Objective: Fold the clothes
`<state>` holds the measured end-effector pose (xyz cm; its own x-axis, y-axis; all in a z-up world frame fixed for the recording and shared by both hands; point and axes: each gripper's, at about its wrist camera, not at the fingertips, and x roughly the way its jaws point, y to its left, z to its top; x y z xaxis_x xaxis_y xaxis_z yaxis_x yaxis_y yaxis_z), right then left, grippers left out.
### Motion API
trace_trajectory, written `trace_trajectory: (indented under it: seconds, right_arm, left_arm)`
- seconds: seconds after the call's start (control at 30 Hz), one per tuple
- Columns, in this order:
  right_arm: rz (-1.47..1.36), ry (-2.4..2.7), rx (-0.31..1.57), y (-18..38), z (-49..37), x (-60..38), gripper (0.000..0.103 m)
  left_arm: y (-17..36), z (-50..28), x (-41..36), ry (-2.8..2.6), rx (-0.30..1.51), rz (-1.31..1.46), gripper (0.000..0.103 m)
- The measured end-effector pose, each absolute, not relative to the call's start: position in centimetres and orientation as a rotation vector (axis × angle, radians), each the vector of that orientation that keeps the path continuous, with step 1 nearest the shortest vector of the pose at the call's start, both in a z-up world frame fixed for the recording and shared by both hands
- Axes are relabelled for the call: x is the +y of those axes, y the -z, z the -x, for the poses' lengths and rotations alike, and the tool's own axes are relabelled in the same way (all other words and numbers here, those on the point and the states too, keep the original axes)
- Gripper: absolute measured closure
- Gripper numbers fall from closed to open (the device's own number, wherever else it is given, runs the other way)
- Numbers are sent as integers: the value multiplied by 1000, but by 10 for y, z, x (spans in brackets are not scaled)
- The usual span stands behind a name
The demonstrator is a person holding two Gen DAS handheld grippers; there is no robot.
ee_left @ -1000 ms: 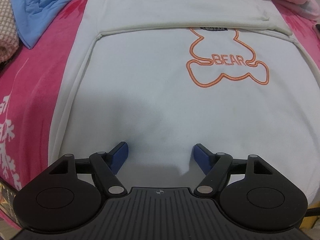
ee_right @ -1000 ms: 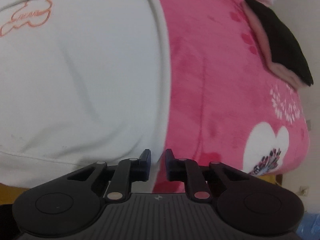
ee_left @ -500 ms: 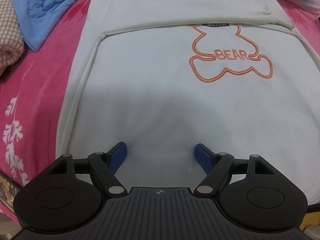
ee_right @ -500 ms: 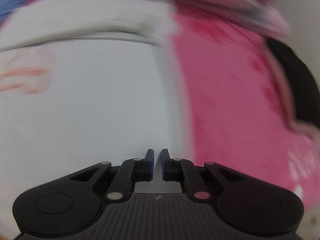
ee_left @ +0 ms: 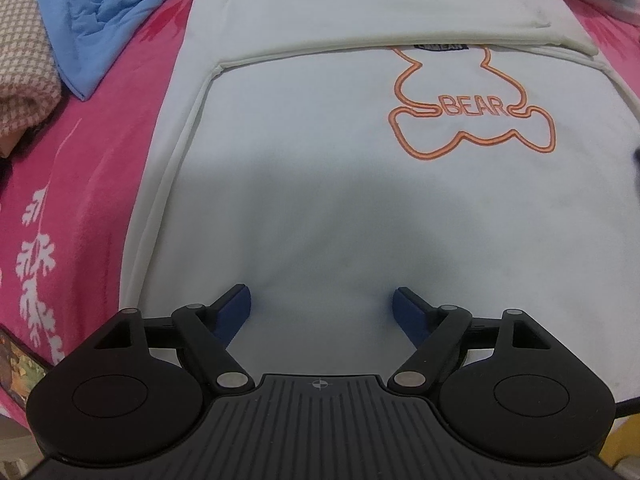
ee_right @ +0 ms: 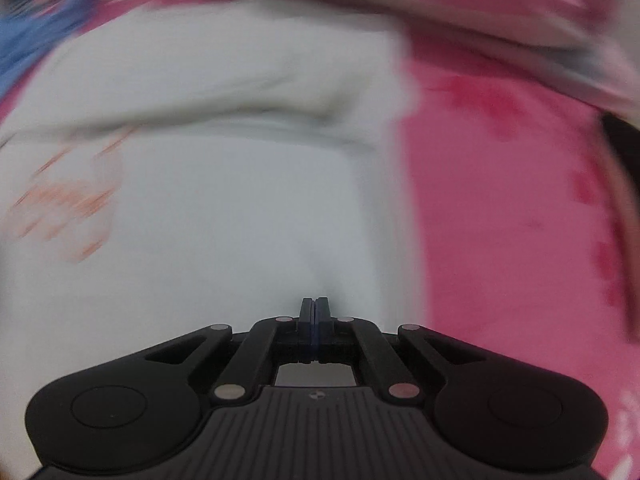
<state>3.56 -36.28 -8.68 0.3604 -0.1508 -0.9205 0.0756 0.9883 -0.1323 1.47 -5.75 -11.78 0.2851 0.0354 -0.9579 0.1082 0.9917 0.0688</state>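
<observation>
White sweatshirt (ee_left: 320,208), sleeves folded in: spanned by opening left gripper (ee_left: 322,308), unpinched; right gripper (ee_right: 315,312) closed, seemingly empty; hem grasp required next.

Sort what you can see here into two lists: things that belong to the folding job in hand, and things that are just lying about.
Part of the job:
- white sweatshirt with the orange bear outline
- left gripper, jaws opening, nothing gripped
- right gripper, shut

Just lying about:
- blue garment
- brown checked cloth
- pink blanket underneath
</observation>
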Motion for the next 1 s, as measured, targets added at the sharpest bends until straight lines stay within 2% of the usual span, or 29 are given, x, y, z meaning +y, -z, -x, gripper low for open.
trace_trajectory:
  seconds: [0.1,0.27,0.4,0.5,0.67,0.73,0.83,0.93,1.0]
  right_arm:
    - [78,190,1164,74,-45,-374,103]
    - [104,-142,1163,73,-47,-319,103]
    - [98,35,1164,98,-86,-354,103]
    - [112,178,1139,89,-107,-378,103]
    - [150,-93,1140,72,-79,-338,103]
    - [187,-195,1164,81,-71,-320,103]
    - [172,-34,1177,100,-90,-340,103]
    - [101,172,1143,89,-103,-375,103]
    - [89,116,1138,74,-85,-373,103]
  left_arm:
    - [119,-15,-59,36,1283,-128,22]
    - [121,-15,-59,16,1281,-126,18]
    - [121,-13,-58,19,1278,-136,16]
    - [122,-13,-58,20,1280,-138,15]
    - [122,-13,-60,12,1281,-136,13]
    - [122,-12,-61,13,1279,-142,12]
    - [123,-12,-61,19,1275,-152,11]
    - [123,-12,-62,21,1276,-155,11]
    - [124,-13,-62,20,1277,-156,11]
